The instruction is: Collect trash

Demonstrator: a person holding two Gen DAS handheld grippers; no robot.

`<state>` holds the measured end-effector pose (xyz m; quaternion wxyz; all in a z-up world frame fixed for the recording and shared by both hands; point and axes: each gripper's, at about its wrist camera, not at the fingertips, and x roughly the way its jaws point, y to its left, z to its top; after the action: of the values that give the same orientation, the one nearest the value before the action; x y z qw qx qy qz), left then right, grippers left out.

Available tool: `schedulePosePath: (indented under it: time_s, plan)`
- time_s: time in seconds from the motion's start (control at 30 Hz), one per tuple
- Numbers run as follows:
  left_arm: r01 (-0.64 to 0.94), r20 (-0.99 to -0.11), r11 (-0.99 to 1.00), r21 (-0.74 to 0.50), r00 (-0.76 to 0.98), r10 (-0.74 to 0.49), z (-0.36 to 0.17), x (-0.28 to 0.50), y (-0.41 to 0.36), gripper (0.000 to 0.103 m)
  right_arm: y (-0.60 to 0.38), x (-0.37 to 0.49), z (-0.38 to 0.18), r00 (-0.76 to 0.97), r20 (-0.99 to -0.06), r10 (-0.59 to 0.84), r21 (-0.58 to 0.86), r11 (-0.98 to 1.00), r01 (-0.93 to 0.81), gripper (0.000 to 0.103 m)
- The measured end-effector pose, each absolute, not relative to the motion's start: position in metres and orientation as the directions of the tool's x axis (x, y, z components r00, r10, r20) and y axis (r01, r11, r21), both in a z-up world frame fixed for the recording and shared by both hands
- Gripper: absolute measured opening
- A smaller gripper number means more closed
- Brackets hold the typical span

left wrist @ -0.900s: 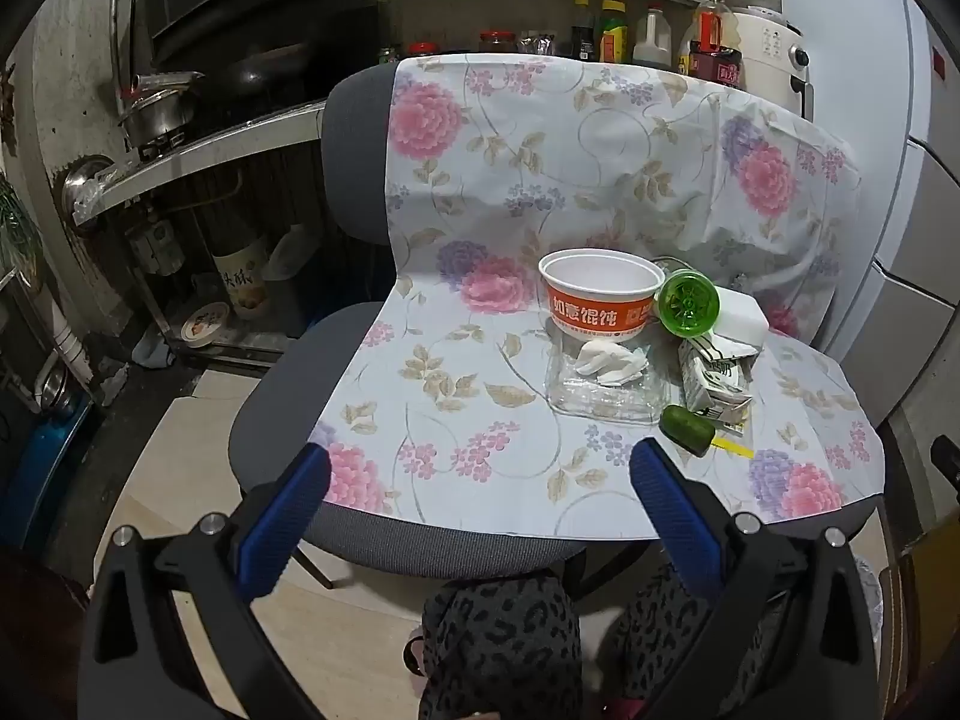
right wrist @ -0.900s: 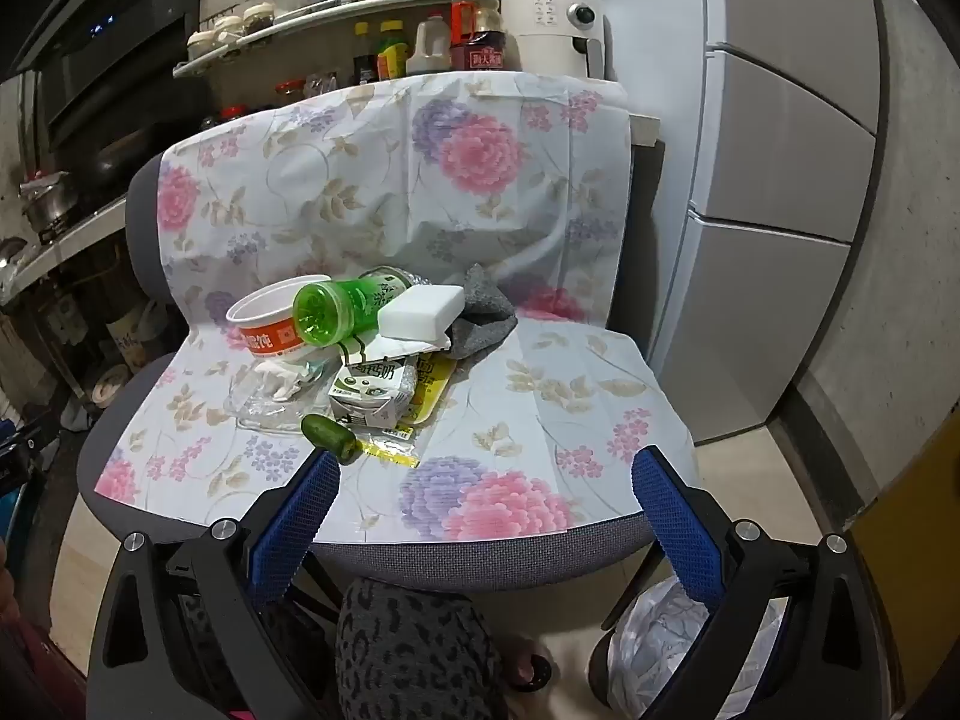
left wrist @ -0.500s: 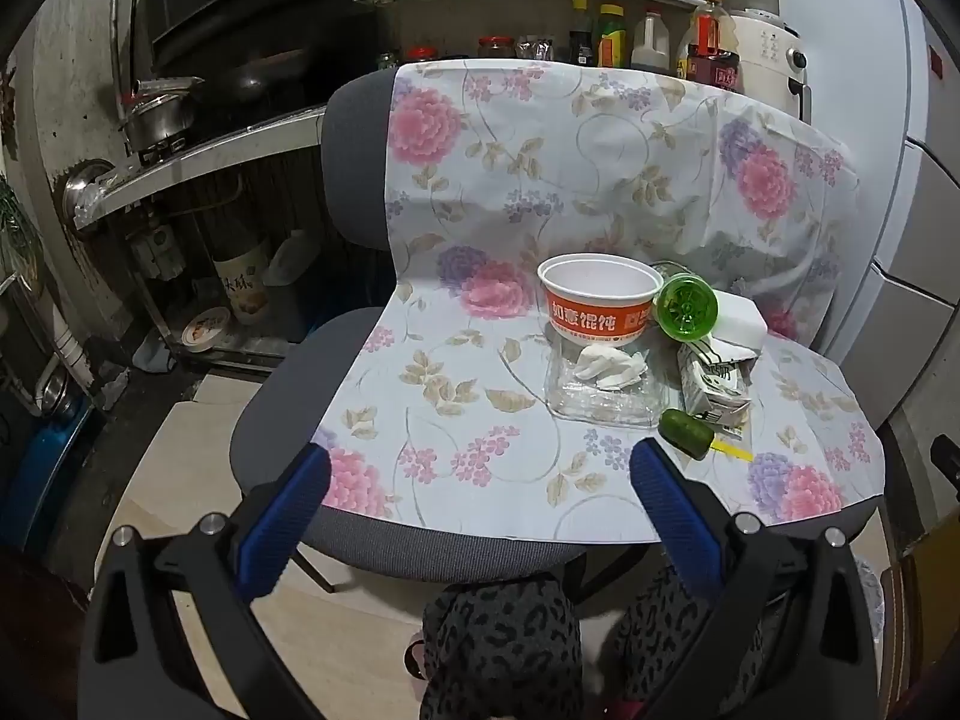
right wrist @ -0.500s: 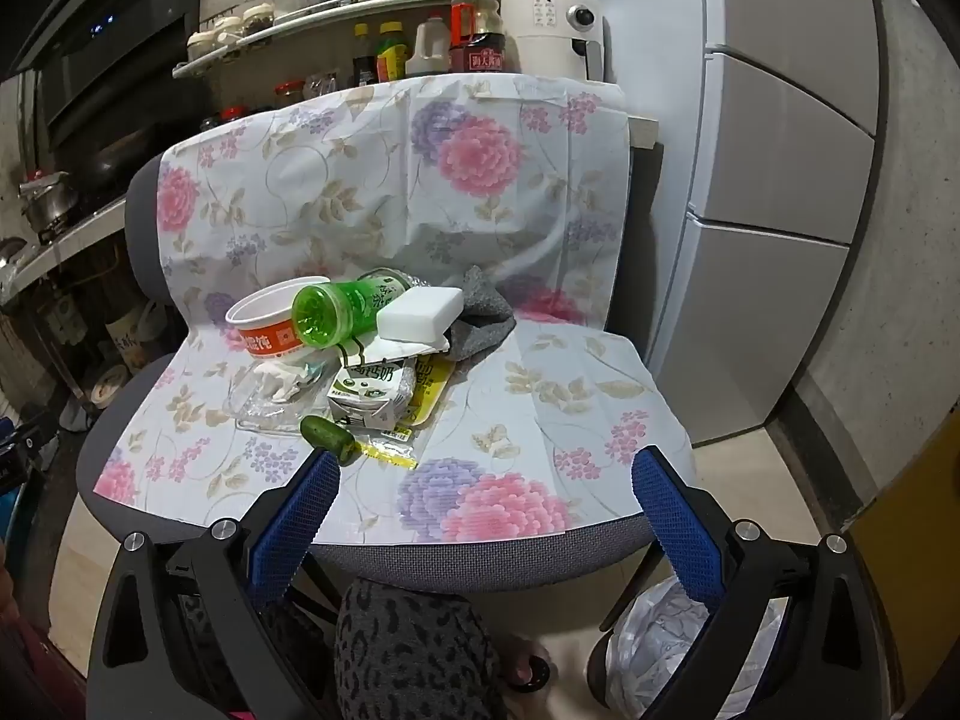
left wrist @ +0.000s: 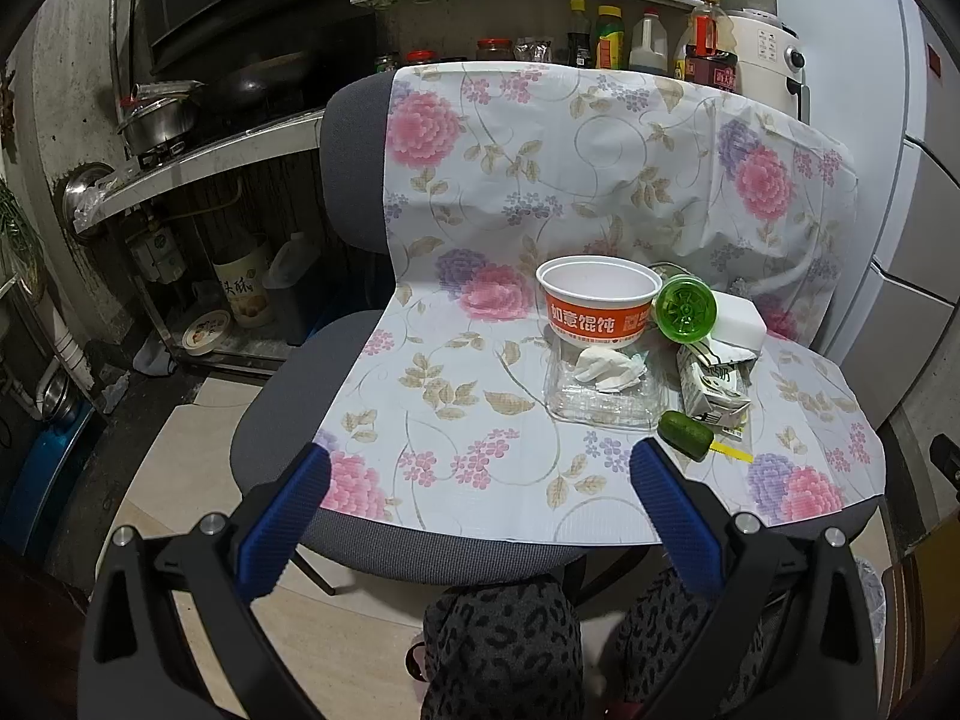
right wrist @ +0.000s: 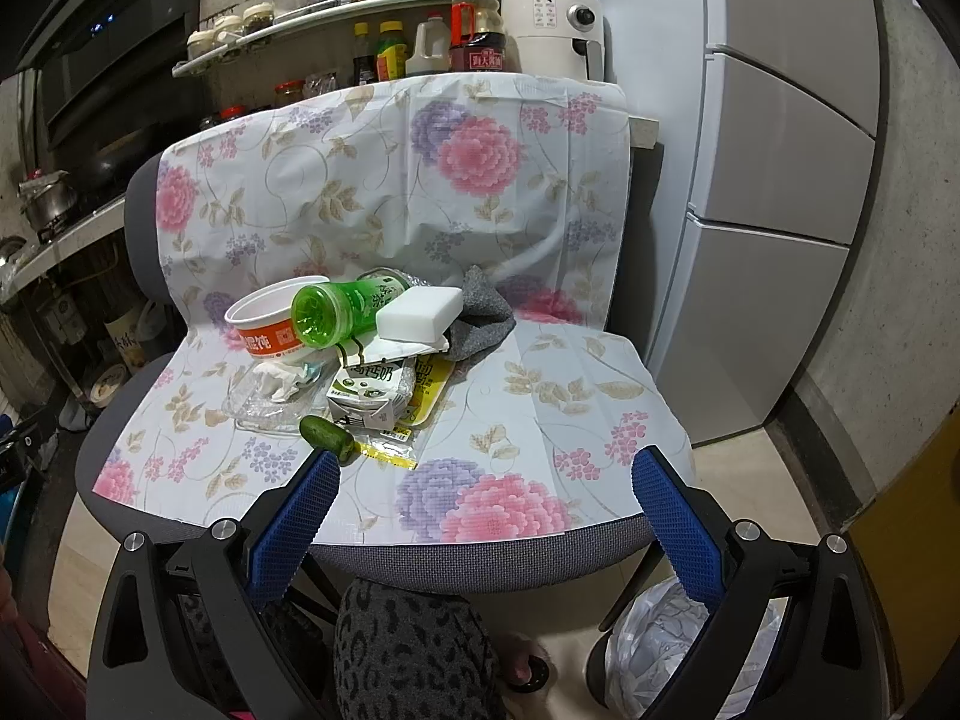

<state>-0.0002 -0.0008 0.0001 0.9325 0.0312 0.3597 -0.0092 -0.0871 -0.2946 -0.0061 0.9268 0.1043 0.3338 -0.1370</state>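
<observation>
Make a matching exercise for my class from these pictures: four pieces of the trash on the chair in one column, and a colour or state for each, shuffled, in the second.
Things:
1. paper bowl
2. plastic bottle
3. crumpled tissue
4. cucumber piece

Descriptions:
A. dark green, nearest the chair's front edge
B. white, lying in a clear plastic tray
C. upright, orange band, empty
D. bright green, lying on its side

Pairs: 1-C, 2-D, 3-B, 4-A
</observation>
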Motion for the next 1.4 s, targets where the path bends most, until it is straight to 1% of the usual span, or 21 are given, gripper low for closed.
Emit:
schedulePosePath:
  time_s: [1.4]
  plan:
    - [0.04, -0.67, 0.998, 0.053, 0.743, 0.006, 0.0006, -0.0003, -0.0019, 0.097, -0.2908, -0.0861, -0.0073, 0.738, -0.648, -0.188, 0.104, 0.938, 0.331, 0.097]
